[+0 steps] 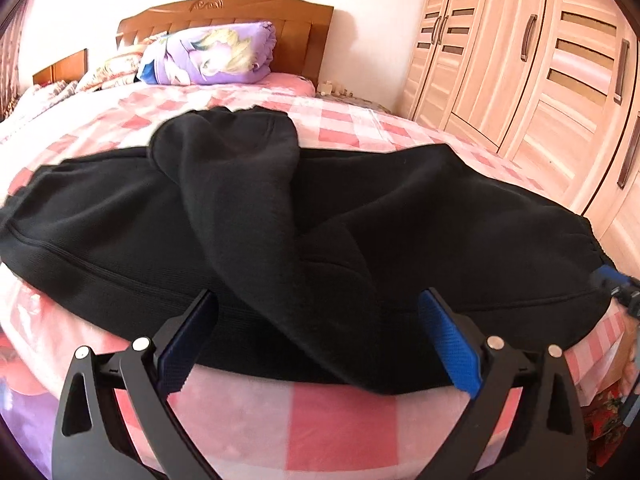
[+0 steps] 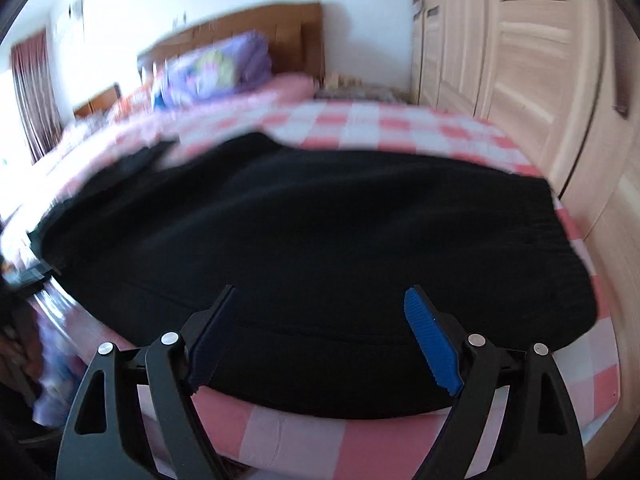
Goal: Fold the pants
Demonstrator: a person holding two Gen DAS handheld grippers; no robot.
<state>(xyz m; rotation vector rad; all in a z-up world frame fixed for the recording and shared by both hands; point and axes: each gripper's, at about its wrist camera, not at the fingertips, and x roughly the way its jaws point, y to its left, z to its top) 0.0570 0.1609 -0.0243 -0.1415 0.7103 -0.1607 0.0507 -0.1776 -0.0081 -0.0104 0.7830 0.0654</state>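
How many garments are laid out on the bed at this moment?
1: black pants, spread across the checked bed by the near edge, one leg folded over the top. More could lie hidden beneath them. Neither tongs hold them.

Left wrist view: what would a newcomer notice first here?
A large black fleece pair of pants sprawls across the pink-and-white checked bedspread, one leg flopped over the rest. The left gripper stands wide open just above its near edge. Behind, a folded purple cartoon-print blanket leans on the wooden headboard.
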